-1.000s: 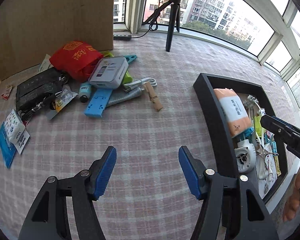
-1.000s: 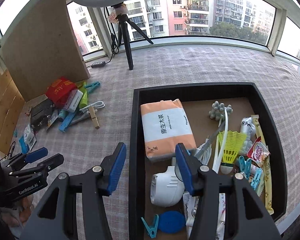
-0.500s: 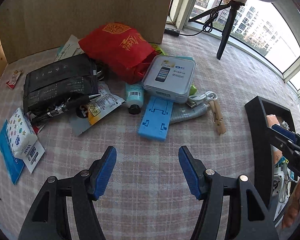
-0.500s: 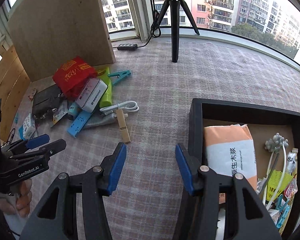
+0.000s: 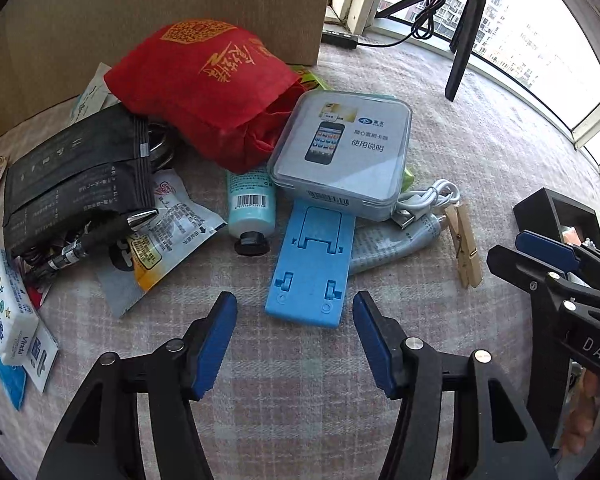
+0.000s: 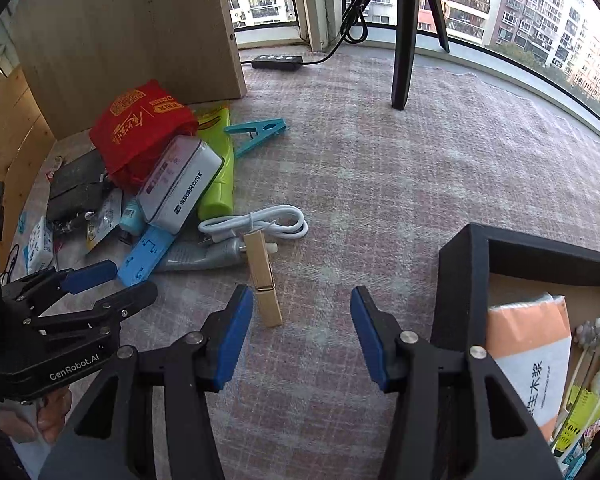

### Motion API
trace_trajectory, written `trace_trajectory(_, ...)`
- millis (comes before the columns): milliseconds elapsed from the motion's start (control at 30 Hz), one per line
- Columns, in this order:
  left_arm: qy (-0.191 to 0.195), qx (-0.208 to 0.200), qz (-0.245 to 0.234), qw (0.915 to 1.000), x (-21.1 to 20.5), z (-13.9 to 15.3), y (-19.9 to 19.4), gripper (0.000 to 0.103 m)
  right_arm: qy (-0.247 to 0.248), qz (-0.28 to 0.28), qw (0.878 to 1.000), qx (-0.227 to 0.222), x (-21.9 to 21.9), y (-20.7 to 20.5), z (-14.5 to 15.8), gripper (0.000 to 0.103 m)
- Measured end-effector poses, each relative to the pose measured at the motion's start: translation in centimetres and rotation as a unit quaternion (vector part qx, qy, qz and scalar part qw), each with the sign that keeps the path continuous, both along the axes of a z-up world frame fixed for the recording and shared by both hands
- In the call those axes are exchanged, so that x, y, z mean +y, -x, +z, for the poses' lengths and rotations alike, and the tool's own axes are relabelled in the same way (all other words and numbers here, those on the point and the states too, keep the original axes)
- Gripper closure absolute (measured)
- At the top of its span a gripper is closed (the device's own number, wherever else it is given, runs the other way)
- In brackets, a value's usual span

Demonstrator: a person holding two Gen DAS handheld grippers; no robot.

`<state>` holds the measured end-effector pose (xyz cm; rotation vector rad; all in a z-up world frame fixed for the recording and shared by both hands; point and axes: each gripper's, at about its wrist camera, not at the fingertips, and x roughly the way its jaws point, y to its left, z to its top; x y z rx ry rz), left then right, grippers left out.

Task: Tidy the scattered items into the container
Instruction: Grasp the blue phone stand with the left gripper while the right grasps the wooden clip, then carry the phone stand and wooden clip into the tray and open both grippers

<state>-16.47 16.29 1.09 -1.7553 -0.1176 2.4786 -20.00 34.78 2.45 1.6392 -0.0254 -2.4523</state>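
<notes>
The left gripper (image 5: 295,322), jaws apart and empty, faces the blue phone stand (image 5: 310,266) lying flat on the desk, partly under the tin. It looks light, stiff and slick, best pinched across its long edges. The right gripper (image 6: 302,332) is also spread, near the wooden clothespin (image 6: 263,282).

Two low wrist views, shared clutter (image 5: 300,184)

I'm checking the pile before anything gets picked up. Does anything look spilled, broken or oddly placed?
Nothing looks spilled or broken. The items are simply heaped: the clear-lidded box rests tilted across the blue plastic stand and the red bag, and the wooden clothespin lies apart from the pile.
</notes>
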Motion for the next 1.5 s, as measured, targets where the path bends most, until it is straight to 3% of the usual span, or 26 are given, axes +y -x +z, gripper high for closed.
trace_trajectory(367, 0.023, 0.010, -0.004, 0.9997, 1.4, 0.0, 0.6, 0.049, -0.008, 0.018, 1.000, -0.007, -1.4, 1.0, -1.1, 0.053)
trace_trajectory(467, 0.024, 0.015, -0.002, 0.9996, 1.7, 0.1, 0.7, 0.055, -0.015, 0.022, 1.000, -0.009, -1.9, 1.3, -1.6, 0.053)
trace_trajectory(533, 0.027, 0.020, -0.001, 0.9994, 1.9, 0.2, 0.8, 0.062, -0.013, 0.022, 1.000, -0.012, -2.1, 1.4, -2.0, 0.057)
trace_trajectory(800, 0.003, 0.023, 0.002, 0.9997, 2.0, 0.6, 0.1, 0.069, -0.019, 0.014, 1.000, -0.012, -1.9, 1.0, -2.2, 0.086)
trace_trajectory(900, 0.005, 0.022, 0.003, 0.9997, 2.2, 0.7, -0.8, 0.069, -0.010, 0.006, 1.000, -0.018, -1.4, 0.6, -2.2, 0.090)
trace_trajectory(1200, 0.002, 0.018, 0.012, 0.9998, 2.3, 1.3, -4.6, 0.069, 0.008, -0.006, 1.000, -0.014, -0.3, -2.2, -1.5, 0.091)
trace_trajectory(1500, -0.002, 0.035, 0.001, 0.9994, 1.0, 3.7, -6.0, 0.069, 0.028, -0.026, 0.999, 0.015, 1.5, -4.6, 1.7, 0.091)
